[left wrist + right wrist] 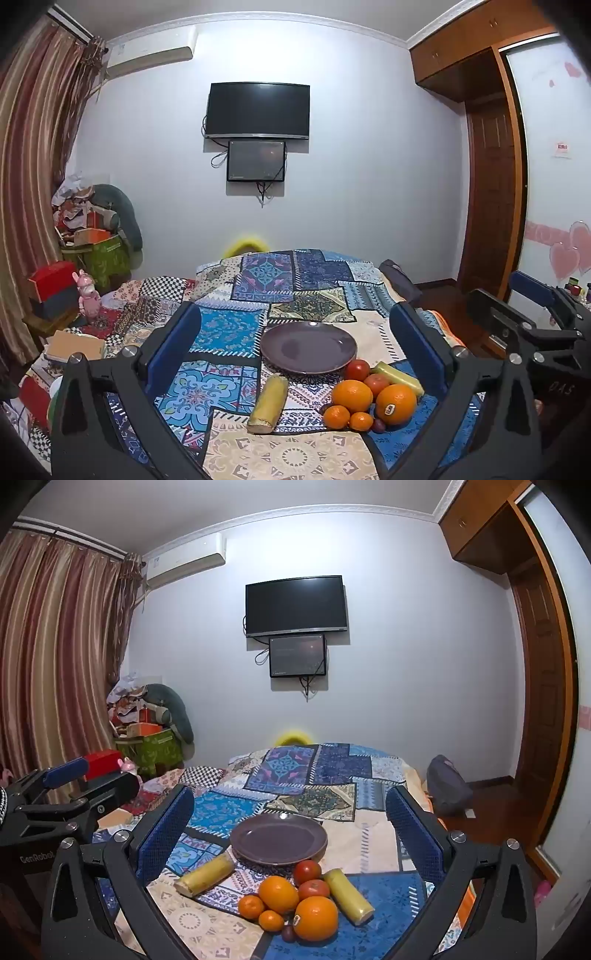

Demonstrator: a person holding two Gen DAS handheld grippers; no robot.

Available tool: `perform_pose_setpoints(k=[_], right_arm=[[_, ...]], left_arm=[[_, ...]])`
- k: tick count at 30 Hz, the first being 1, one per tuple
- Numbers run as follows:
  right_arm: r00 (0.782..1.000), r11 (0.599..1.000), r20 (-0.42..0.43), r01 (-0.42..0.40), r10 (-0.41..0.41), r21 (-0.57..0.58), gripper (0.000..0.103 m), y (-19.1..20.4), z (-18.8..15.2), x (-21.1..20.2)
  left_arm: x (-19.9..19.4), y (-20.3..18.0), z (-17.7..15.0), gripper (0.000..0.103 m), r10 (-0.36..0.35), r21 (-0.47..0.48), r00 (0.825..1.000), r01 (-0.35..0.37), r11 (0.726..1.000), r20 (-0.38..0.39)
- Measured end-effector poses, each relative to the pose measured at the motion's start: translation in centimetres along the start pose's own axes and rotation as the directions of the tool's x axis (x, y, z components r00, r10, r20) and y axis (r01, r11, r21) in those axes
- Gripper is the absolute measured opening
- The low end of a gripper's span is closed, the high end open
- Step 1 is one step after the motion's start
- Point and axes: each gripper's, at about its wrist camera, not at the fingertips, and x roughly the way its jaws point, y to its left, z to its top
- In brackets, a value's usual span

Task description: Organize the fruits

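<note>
A purple plate (308,346) (279,838) lies bare on the patchwork cloth. In front of it is a cluster of fruit: two big oranges (352,395) (316,917), two small mandarins (337,416) (251,906), two tomatoes (357,370) (307,871) and a small dark fruit (378,425). One yellow cane piece (269,402) (207,873) lies apart to the left; another (399,376) (348,895) lies beside the cluster. My left gripper (295,347) stands open, nothing between its blue pads. My right gripper (290,829) is open too, above the fruit and touching nothing.
The patchwork cloth (288,291) covers a bed-like surface with clutter, boxes (55,280) and a pink toy (88,295) at its left. A dark bag (447,782) sits on the floor at right. A TV (257,110) hangs on the far wall.
</note>
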Motion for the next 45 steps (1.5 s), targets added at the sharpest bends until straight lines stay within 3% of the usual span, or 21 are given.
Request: perform_pose_setpoints(k=[6,17,45], right_arm=[[1.0,1.0,-0.003,0.004,-0.004,0.001,0.103,0.0,-0.3,-0.1],[1.0,1.0,0.003,0.019,-0.019,0.003,0.103,0.0,0.3,-0.4],[1.0,0.999,-0.007,0.023,-0.023,0.025,0.103,-0.4,0.0,-0.3]], left_arm=[[-2.0,0.4,0.0,0.103,-0.009,-0.001,0.999,0.009,1.0,0.035],[0.0,-0.1,0.0,0.103,0.001,0.01,1.0,-0.001,1.0,0.006],[-0.3,-0.4,-0.2,0.103,-0.001,0.018,1.0,0.001,1.0,0.005]])
